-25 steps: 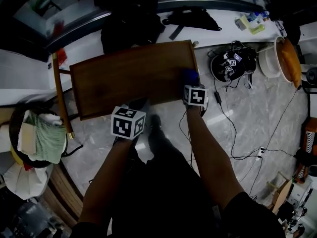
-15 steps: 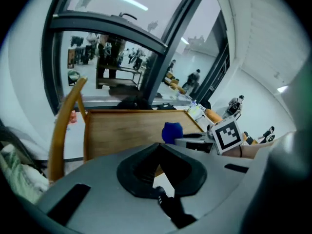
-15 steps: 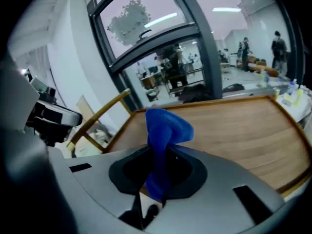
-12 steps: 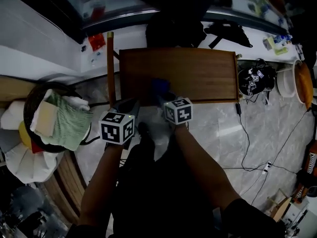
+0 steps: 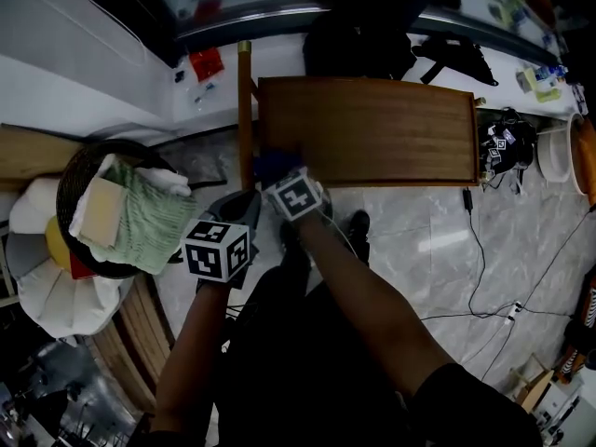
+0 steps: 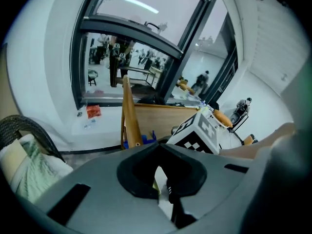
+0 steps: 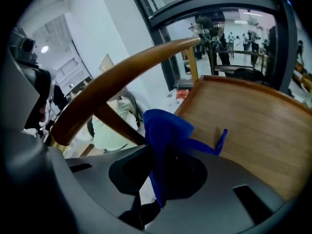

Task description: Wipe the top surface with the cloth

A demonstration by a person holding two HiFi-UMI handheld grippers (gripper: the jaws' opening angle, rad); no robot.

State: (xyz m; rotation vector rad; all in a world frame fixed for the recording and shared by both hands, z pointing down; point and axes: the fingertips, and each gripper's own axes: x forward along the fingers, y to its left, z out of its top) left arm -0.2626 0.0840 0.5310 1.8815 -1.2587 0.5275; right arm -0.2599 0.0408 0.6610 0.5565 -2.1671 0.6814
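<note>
- Right gripper (image 7: 158,182): jaws clamped on the blue cloth (image 7: 165,130).
- Cloth: bunched between the jaws, with its free end just ahead of them on the wooden desk (image 5: 372,128), at the desk's left end.
- Left gripper (image 6: 163,186): jaws together, nothing between them. The desk lies ahead of them, not touching.

- Head view: high above the wooden table (image 5: 372,128), facing steeply down. The whole top is in frame, seen from its long near side.
- Left gripper view: low, off the table's near left corner, set back from it. It faces the table's left end and the window (image 6: 126,48) behind.
- Right gripper view: at the table's left end, close over the top, facing along it.
- Shared by all three views: the curved rail (image 5: 245,110) at the table's left end.
- Shared by the head and right gripper views: the blue cloth (image 7: 163,130).
</note>
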